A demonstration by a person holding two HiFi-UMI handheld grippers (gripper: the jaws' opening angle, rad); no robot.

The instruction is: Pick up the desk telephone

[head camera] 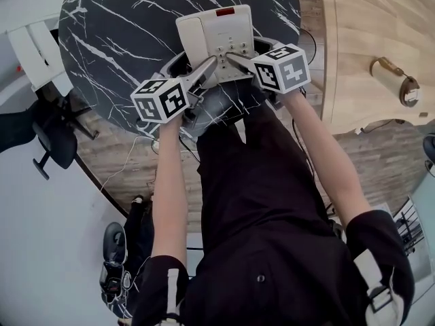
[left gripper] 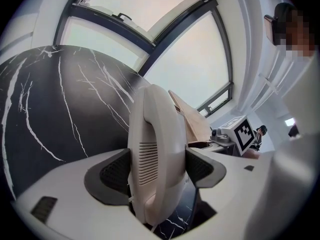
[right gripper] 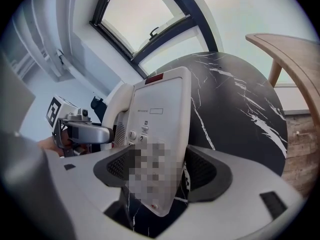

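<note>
1. Black marble desk (head camera: 102, 39), round and veined with white, fills the top of your head view, with wooden floor (head camera: 136, 161) below its near edge.
2. Your desk telephone (head camera: 228, 32), cream with a red strip at its far end, is at the desk's near side, straight in front of you.
3. Your left gripper (left gripper: 157, 171) has its jaws pinching the handset (left gripper: 152, 134), with a pad against each side.
4. Your right gripper (right gripper: 159, 168) has its jaws closed on the keypad end of the telephone's body.
5. Beyond the desk, both gripper views show a large window (left gripper: 150, 44).
</note>
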